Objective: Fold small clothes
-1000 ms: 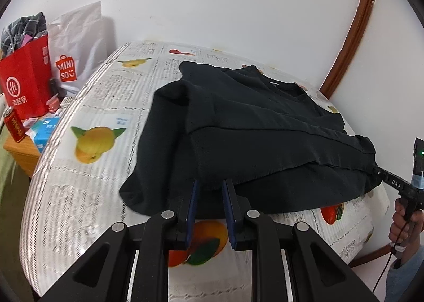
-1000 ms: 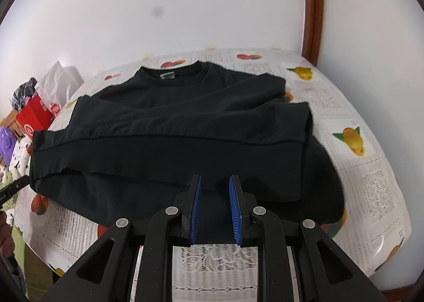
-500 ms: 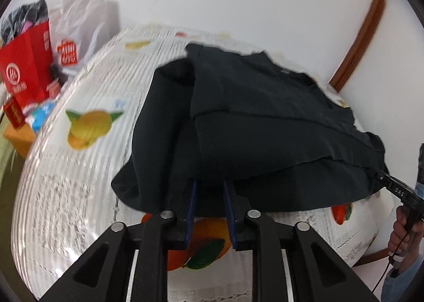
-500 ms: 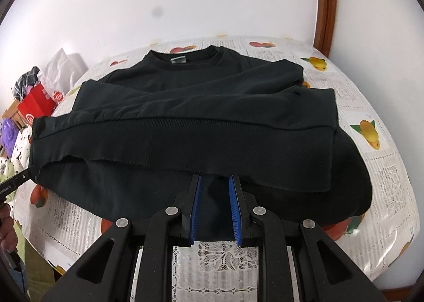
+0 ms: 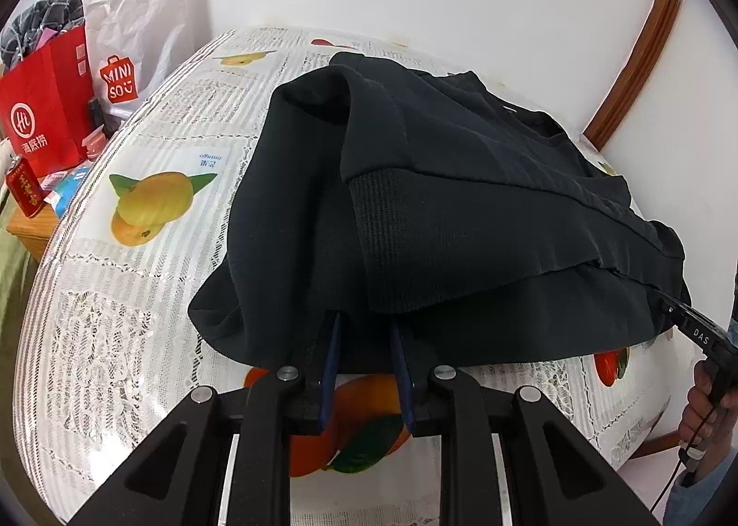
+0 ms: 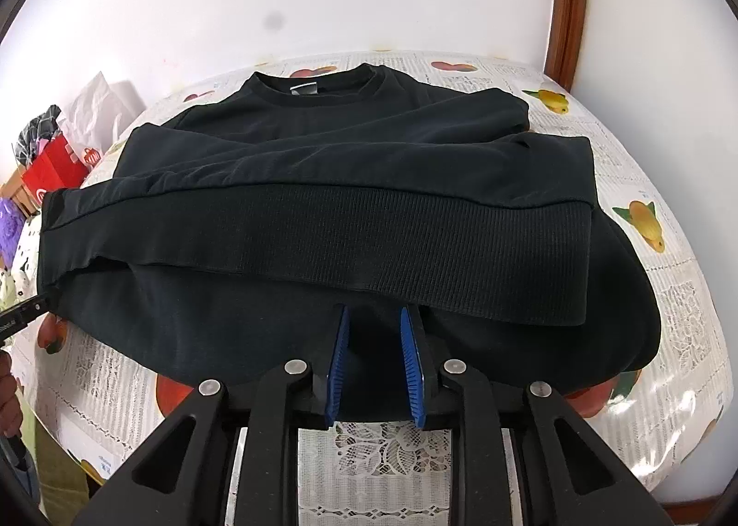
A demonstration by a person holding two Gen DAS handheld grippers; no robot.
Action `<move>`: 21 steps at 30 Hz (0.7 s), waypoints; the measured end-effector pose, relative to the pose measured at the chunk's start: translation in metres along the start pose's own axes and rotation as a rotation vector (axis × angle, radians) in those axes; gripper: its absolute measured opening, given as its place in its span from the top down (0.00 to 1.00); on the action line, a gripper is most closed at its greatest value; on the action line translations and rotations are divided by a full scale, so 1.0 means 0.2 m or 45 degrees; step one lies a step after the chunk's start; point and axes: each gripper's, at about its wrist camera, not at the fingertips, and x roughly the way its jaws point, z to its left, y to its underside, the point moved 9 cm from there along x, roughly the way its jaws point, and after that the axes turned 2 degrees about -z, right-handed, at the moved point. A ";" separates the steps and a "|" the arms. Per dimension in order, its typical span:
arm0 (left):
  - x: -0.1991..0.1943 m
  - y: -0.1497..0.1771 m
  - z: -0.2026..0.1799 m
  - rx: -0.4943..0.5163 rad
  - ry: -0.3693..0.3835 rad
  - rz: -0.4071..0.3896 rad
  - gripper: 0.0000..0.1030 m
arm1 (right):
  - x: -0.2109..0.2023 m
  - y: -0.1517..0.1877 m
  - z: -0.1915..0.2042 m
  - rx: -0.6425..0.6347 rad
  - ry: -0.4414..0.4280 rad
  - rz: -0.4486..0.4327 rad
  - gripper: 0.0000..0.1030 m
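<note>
Left gripper (image 5: 364, 332) and right gripper (image 6: 376, 323), fingers a little apart, tips tucked under the near edge of a black sweatshirt (image 6: 323, 184); cannot tell whether cloth is pinched. Spread on a fruit-print counter (image 5: 138, 277), collar far, ribbed hem (image 6: 415, 249) doubled back toward it. Likely soft, limp, fairly thick, not fragile, prone to sag. Best taken at the ribbed band near both corners.

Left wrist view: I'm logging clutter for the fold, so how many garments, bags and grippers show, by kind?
Garments: 1, black sweatshirt
Bags: 2, red bag, white bag
Grippers: 2, left gripper, right gripper
Total: 5
</note>
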 end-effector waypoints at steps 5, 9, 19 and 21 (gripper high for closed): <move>0.00 0.00 0.00 0.016 -0.013 -0.008 0.79 | 0.00 0.01 0.01 -0.012 0.000 -0.006 0.74; 0.00 0.00 -0.01 0.007 -0.008 -0.013 0.79 | 0.00 0.01 0.02 -0.010 0.000 -0.017 0.68; -0.01 0.00 0.01 -0.012 0.006 -0.013 0.79 | -0.01 0.02 0.04 -0.010 0.006 -0.018 0.63; -0.01 0.00 0.01 -0.011 0.002 -0.015 0.79 | -0.02 0.02 0.04 -0.007 0.003 -0.013 0.63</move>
